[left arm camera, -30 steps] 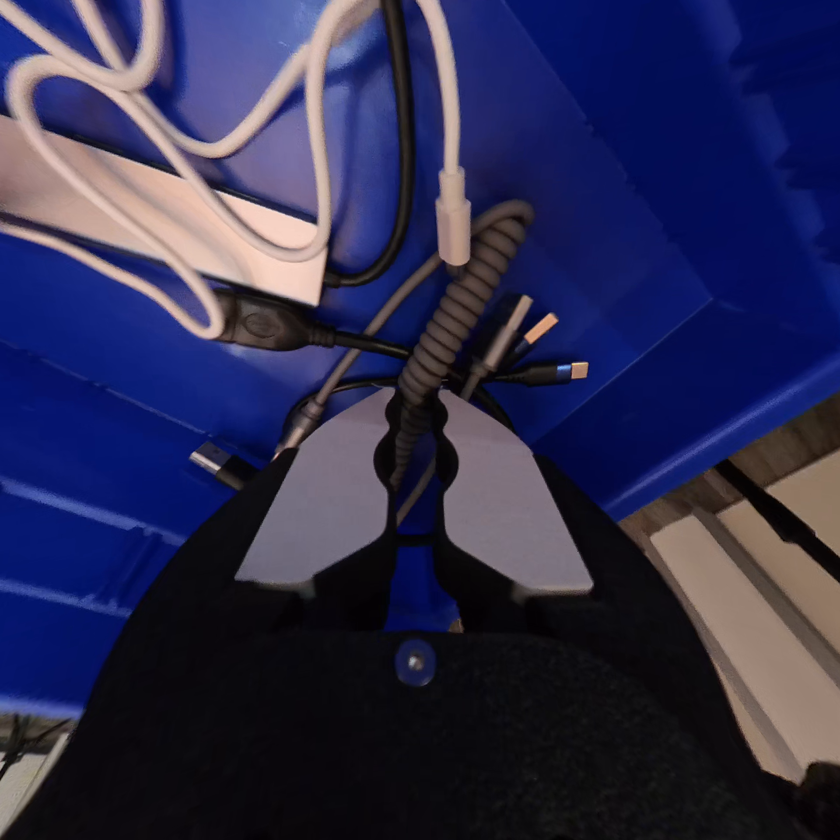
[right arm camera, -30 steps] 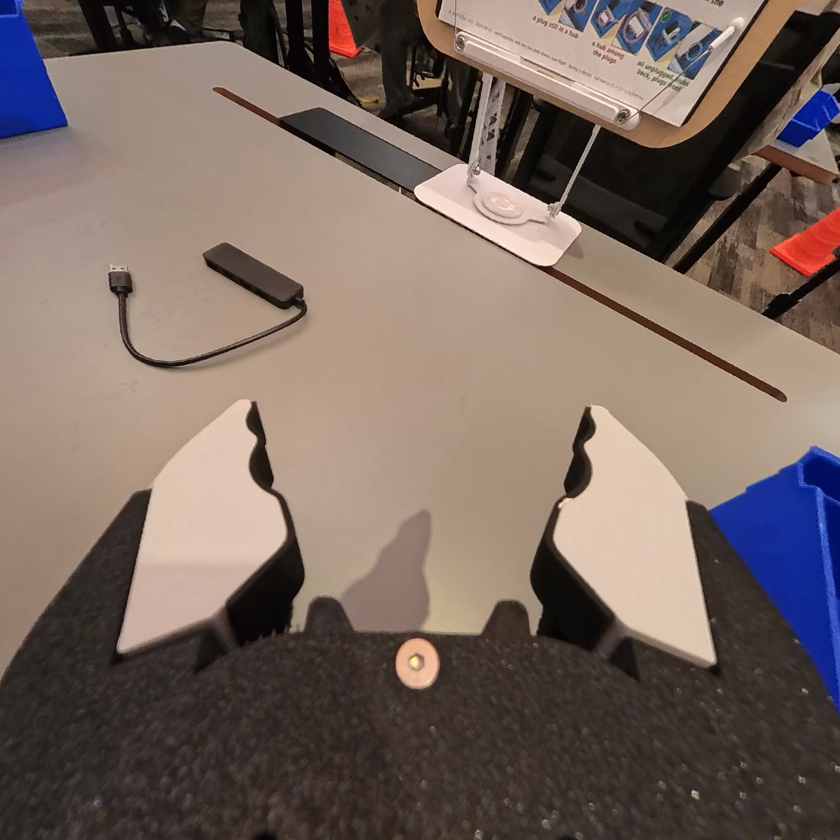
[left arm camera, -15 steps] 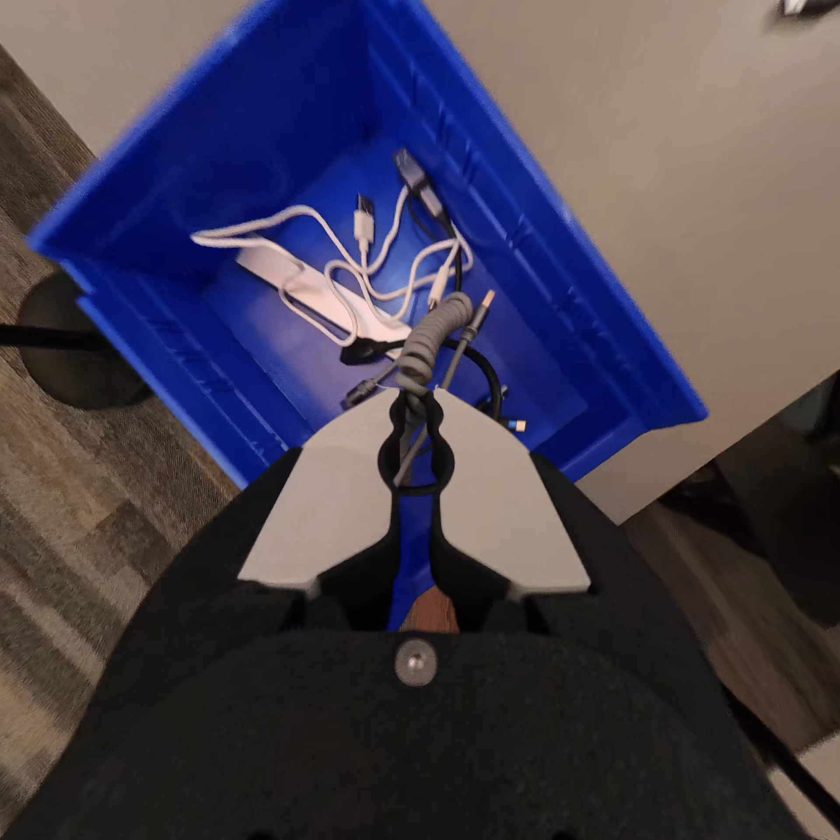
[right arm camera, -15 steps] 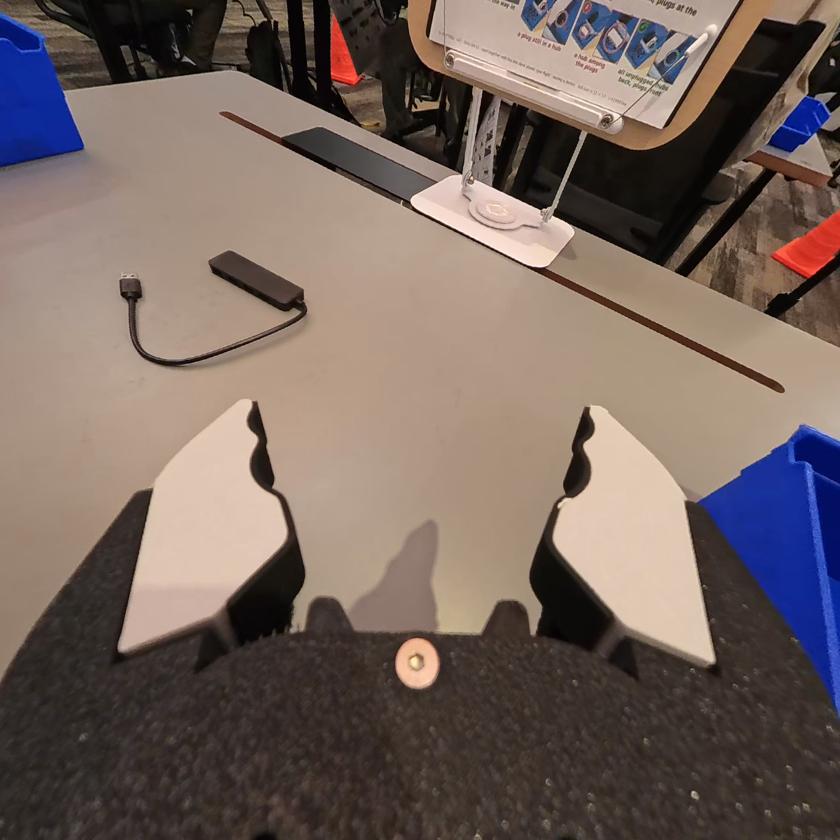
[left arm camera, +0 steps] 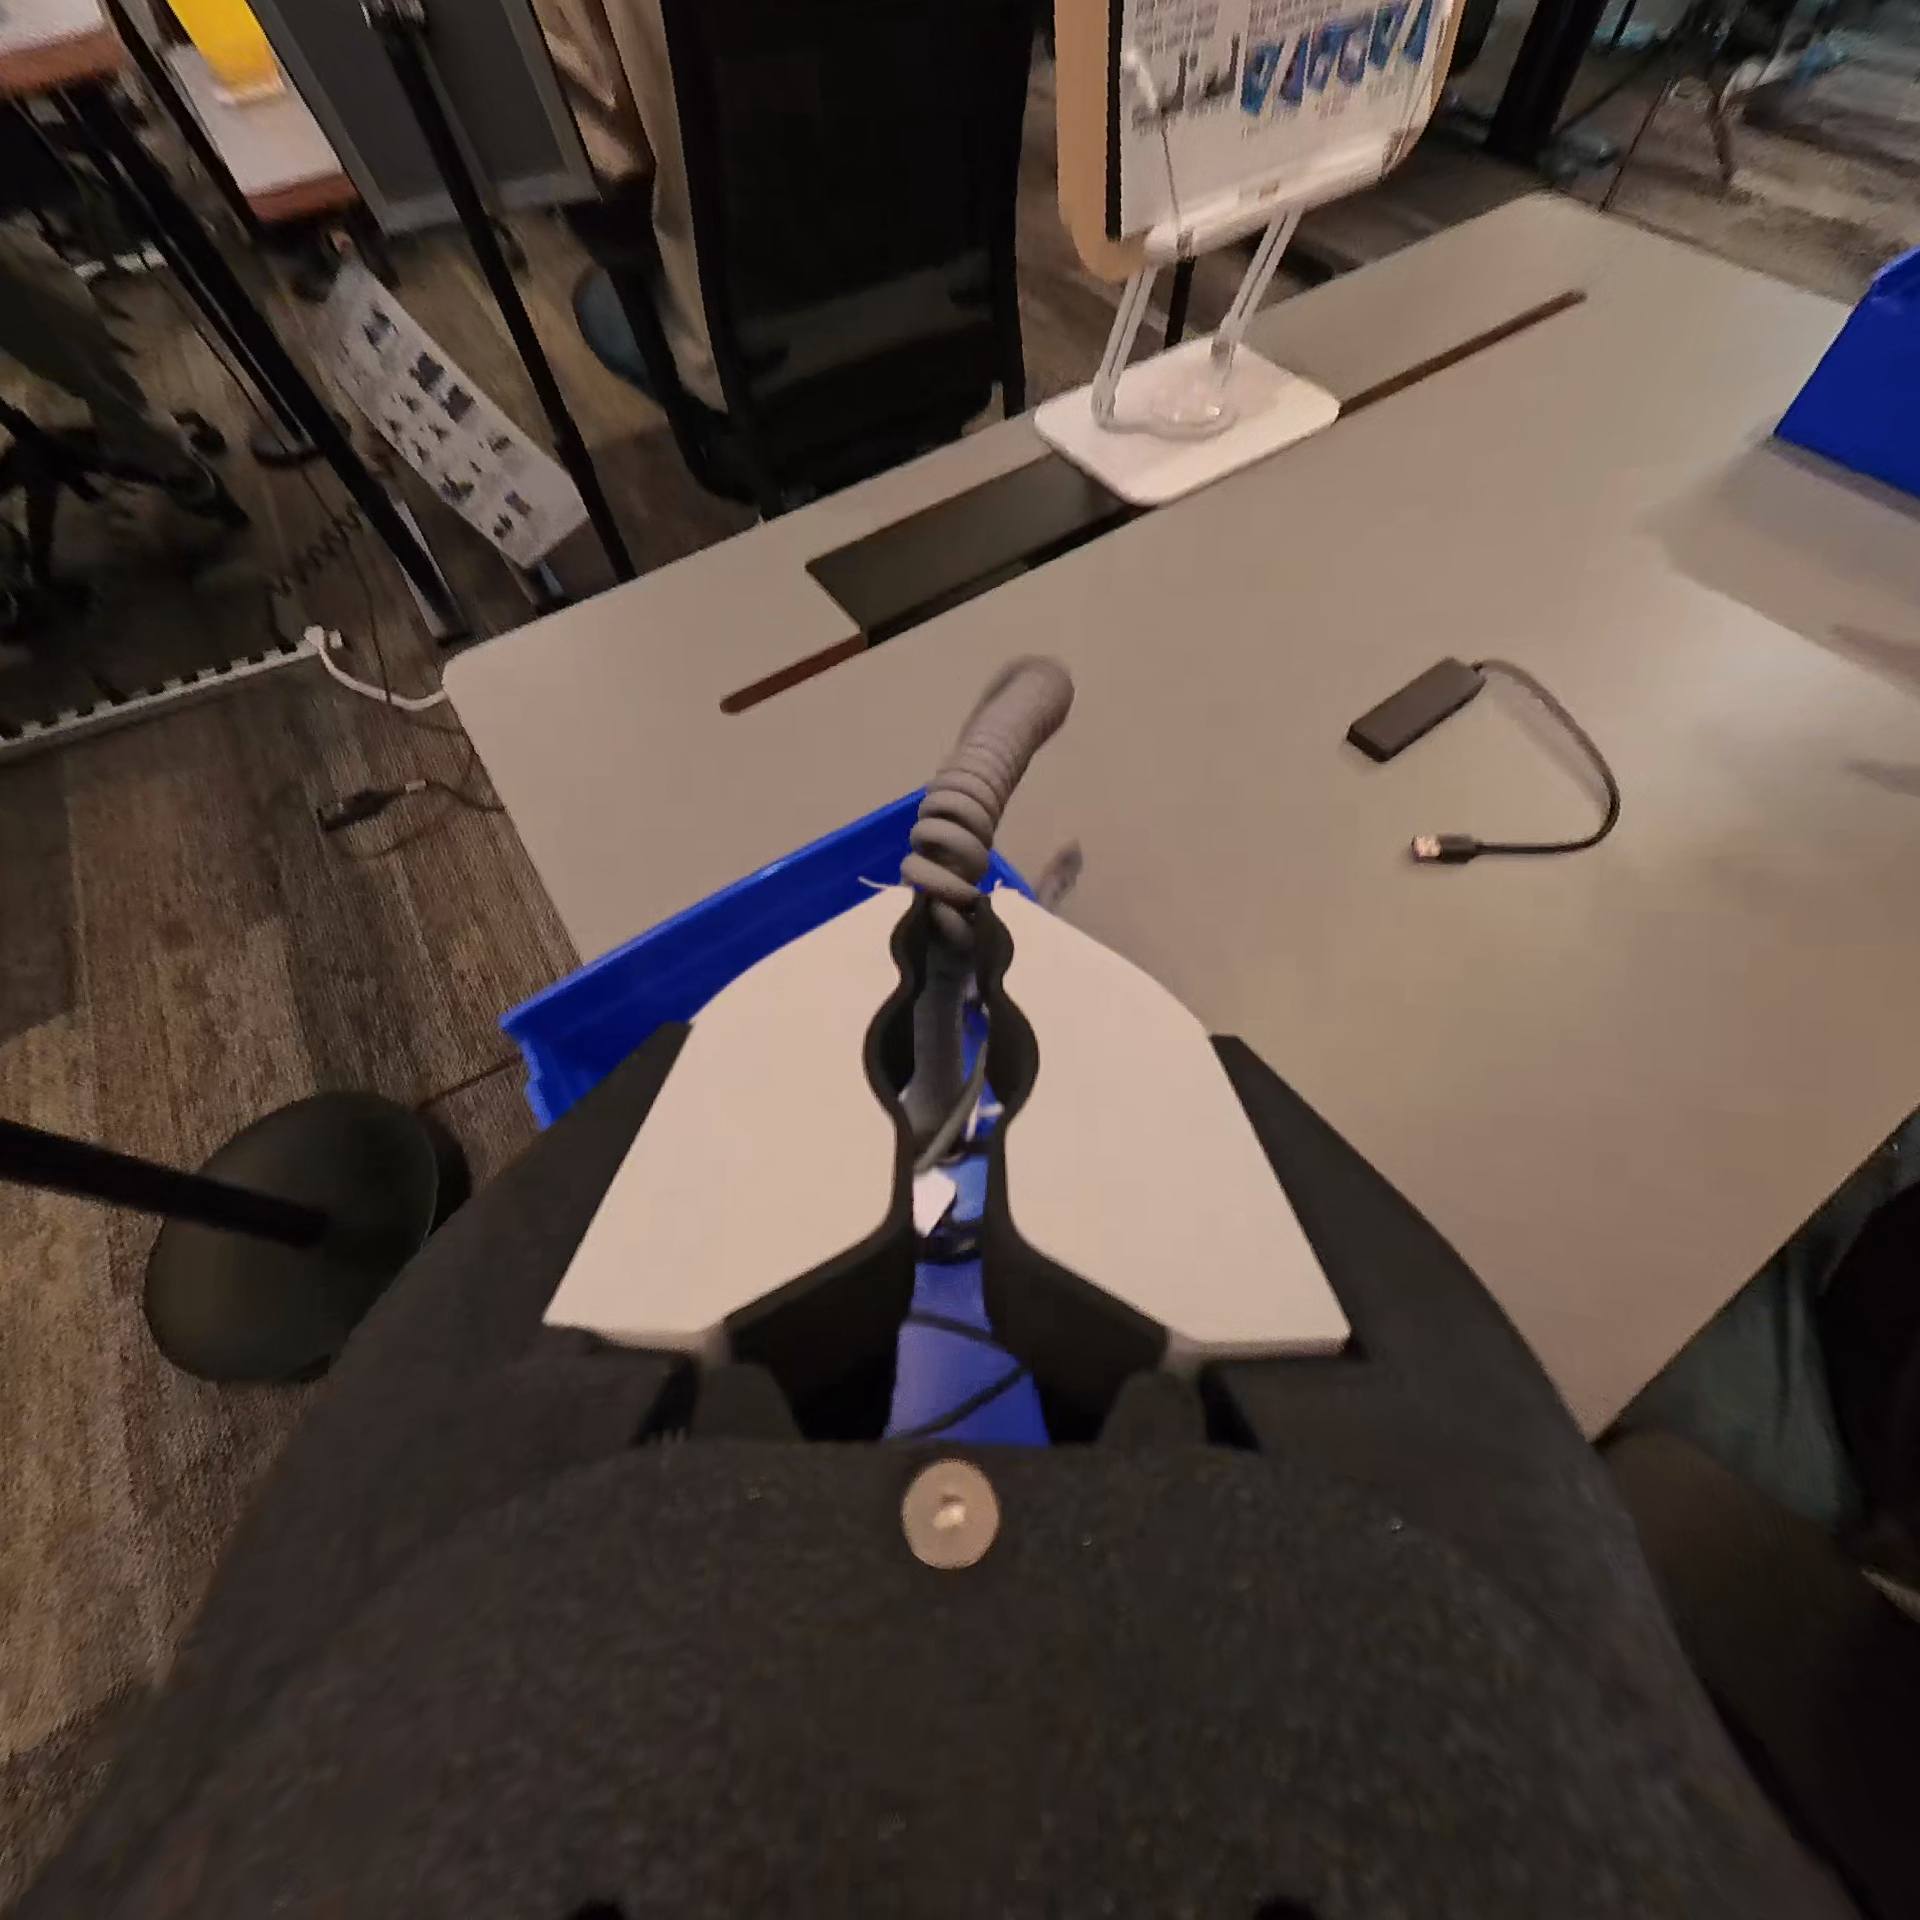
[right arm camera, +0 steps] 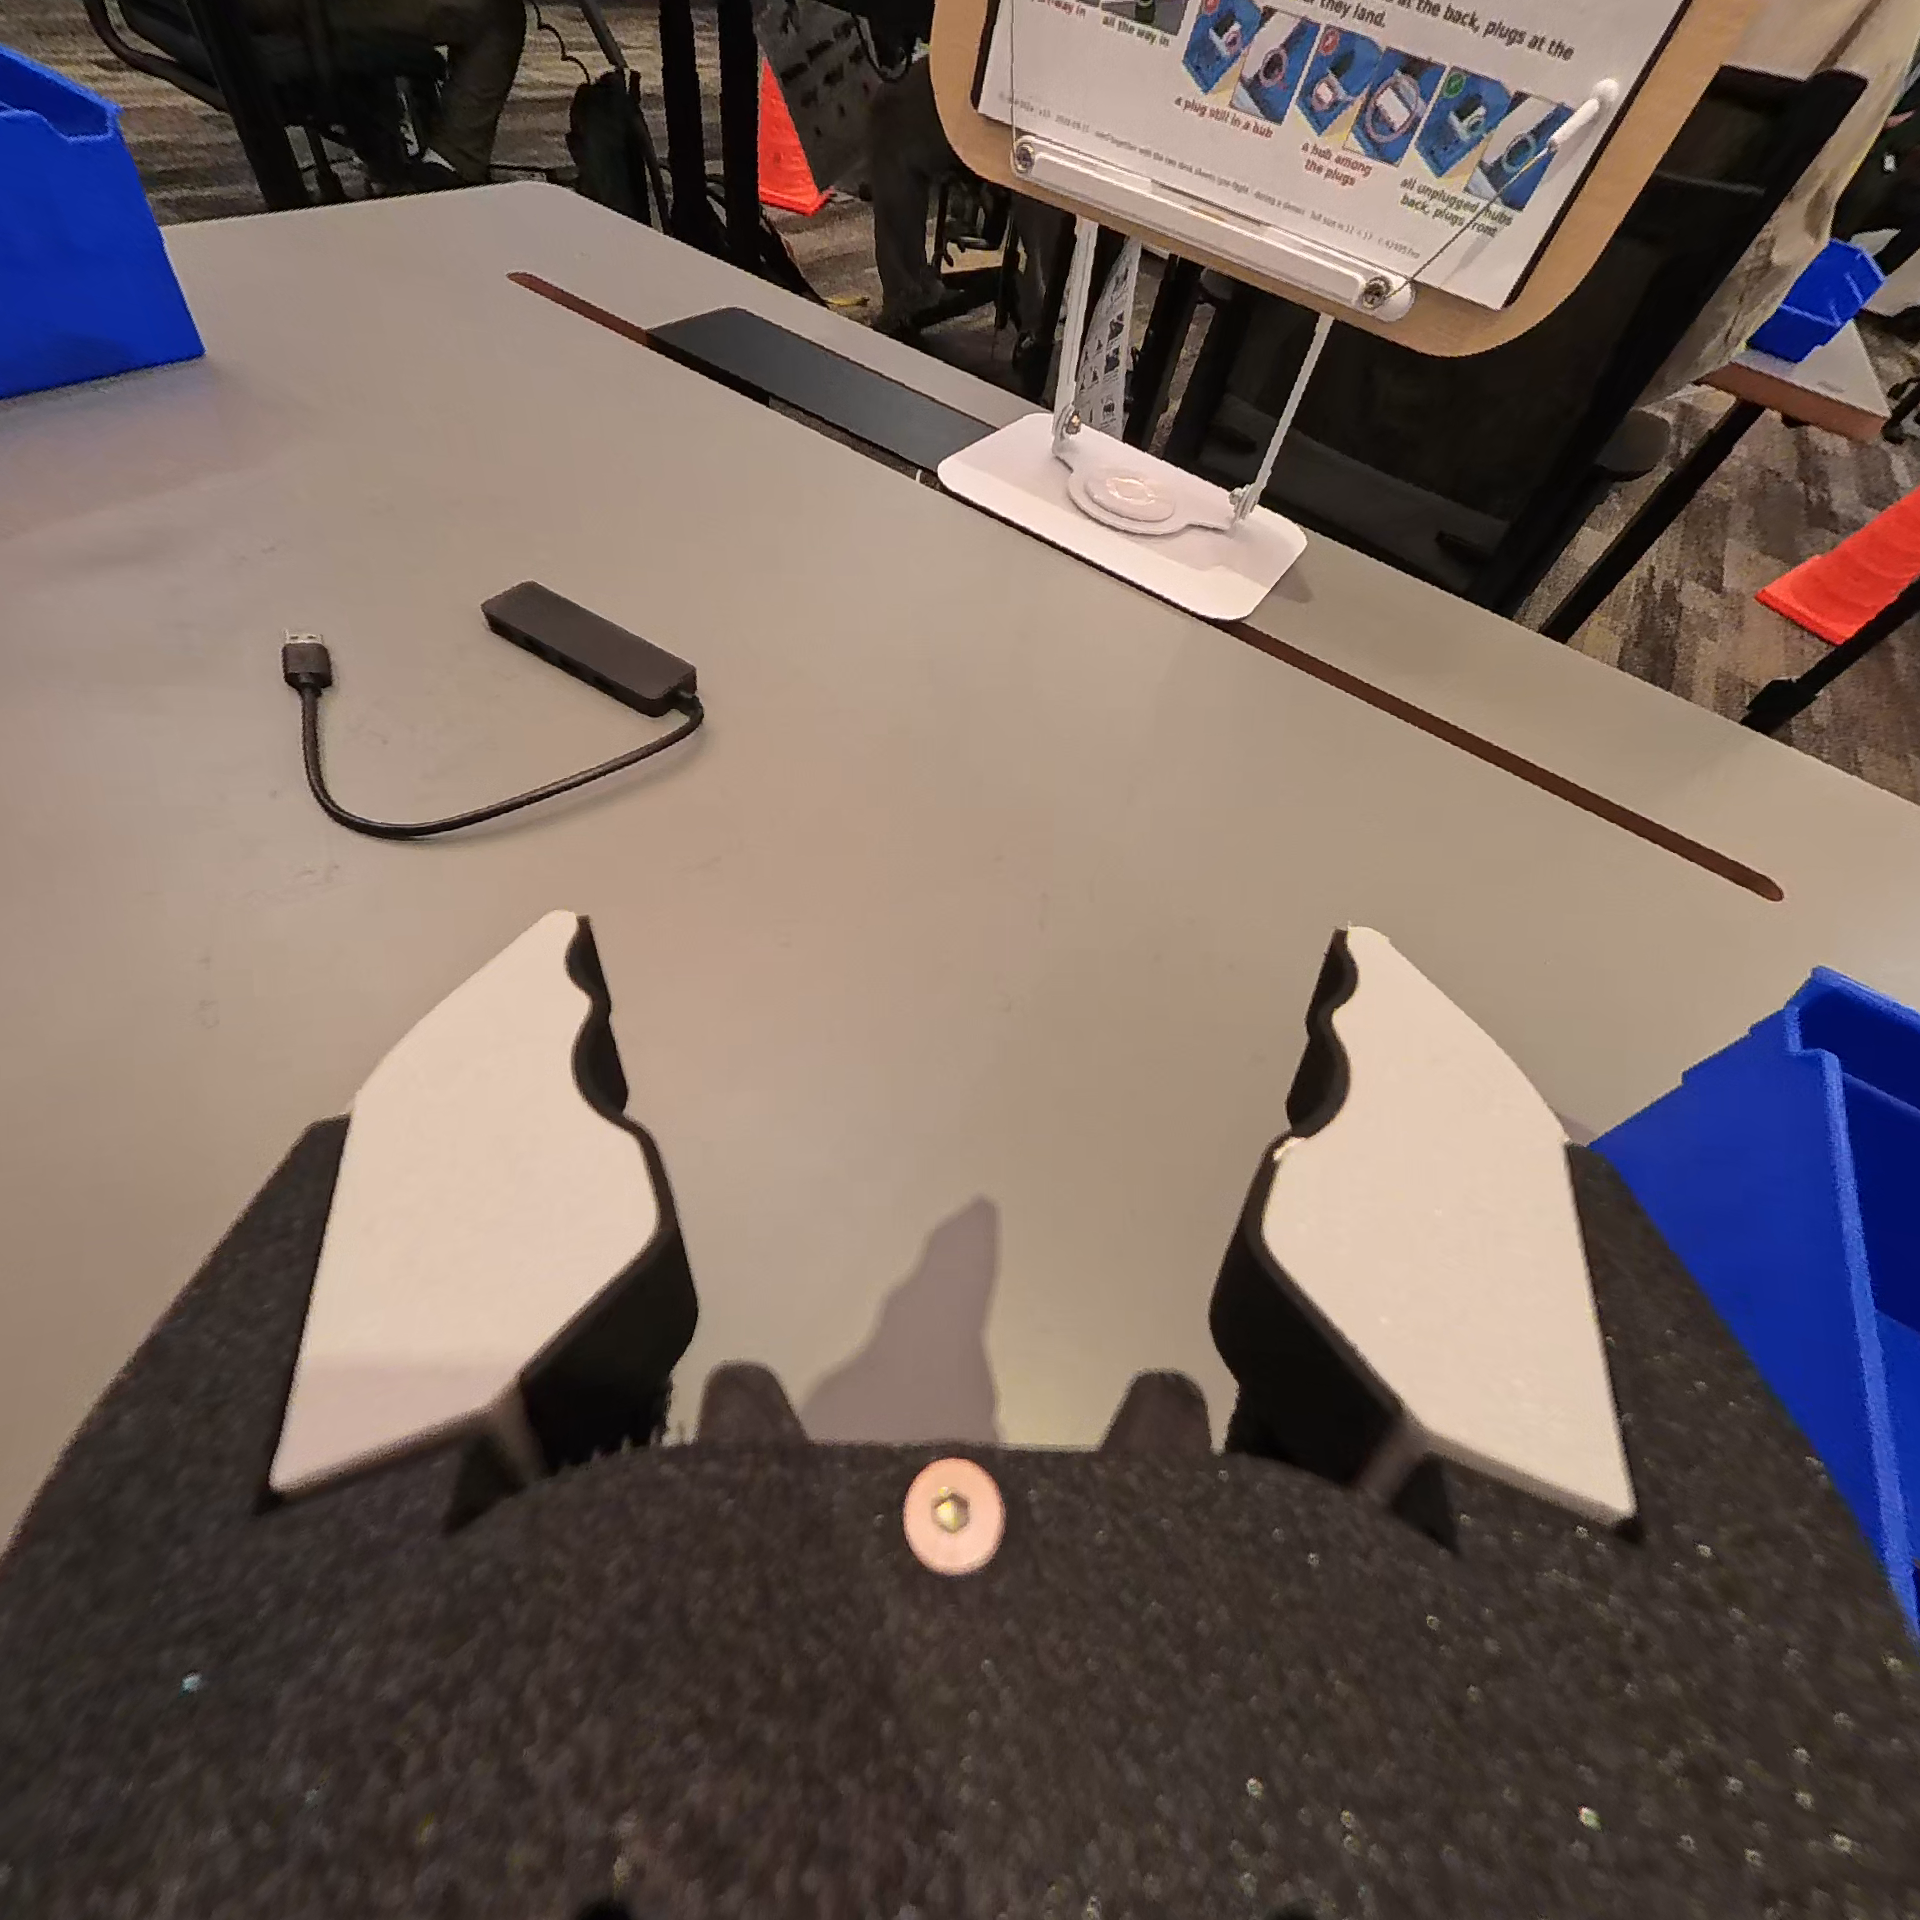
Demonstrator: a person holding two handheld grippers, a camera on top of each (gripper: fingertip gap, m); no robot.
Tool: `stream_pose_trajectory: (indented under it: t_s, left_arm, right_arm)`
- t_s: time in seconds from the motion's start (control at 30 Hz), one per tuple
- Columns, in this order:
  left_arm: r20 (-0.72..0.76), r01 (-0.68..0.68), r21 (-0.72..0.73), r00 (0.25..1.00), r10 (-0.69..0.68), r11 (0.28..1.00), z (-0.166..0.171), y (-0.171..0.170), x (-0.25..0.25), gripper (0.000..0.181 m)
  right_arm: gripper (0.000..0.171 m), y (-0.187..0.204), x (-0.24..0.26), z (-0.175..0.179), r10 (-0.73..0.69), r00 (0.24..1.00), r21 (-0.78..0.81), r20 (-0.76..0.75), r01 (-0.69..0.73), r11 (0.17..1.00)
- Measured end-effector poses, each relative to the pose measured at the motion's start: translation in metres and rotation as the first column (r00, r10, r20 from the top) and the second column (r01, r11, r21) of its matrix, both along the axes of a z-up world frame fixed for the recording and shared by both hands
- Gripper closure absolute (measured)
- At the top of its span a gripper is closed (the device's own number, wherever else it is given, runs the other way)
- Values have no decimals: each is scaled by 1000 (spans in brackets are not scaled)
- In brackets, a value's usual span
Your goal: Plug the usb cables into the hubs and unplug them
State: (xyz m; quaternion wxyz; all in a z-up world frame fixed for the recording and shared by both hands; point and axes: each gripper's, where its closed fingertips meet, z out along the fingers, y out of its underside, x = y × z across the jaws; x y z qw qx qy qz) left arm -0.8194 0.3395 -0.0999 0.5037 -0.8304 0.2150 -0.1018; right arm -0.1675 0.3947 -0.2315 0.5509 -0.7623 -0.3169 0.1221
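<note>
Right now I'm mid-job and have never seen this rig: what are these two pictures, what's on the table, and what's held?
Each picture comes from a camera on a hand-held two-finger gripper, looking along its fingers. In the left wrist view, the left gripper is shut on a grey coiled cable, above a blue bin at the table's edge. In the right wrist view, the right gripper is open and empty. A black USB hub with its own short cable lies on the table, unplugged, near a white stand.
</note>
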Motion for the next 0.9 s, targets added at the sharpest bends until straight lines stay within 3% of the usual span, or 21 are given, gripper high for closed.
stream_pose_trajectory:
  t_s: [0.23, 0.4, 0.57, 0.73, 0.9]
  left_arm:
    - [269, 49, 260, 956, -121, 964, 52, -9, 3, 174]
    - [264, 81, 263, 952, -153, 961, 53, -12, 8, 174]
    - [212, 99, 162, 968, -133, 982, 24, -8, 7, 174]
    - [76, 59, -40, 996, -55, 997, -32, -4, -10, 175]
    - [-8, 47, -239, 999, -51, 970, -86, -3, -10, 178]
  right_arm:
    - [46, -1, 3, 4, -9, 1000, 4, 7, 9, 1000]
    - [46, 0, -1, 3, -2, 1000, 1, 10, 2, 1000]
    - [46, 0, -7, -1, 11, 1000, -7, 11, -11, 1000]
    - [46, -1, -6, -1, 10, 1000, -10, 13, -10, 1000]
    - [46, -1, -5, 0, 7, 1000, -9, 17, -7, 1000]
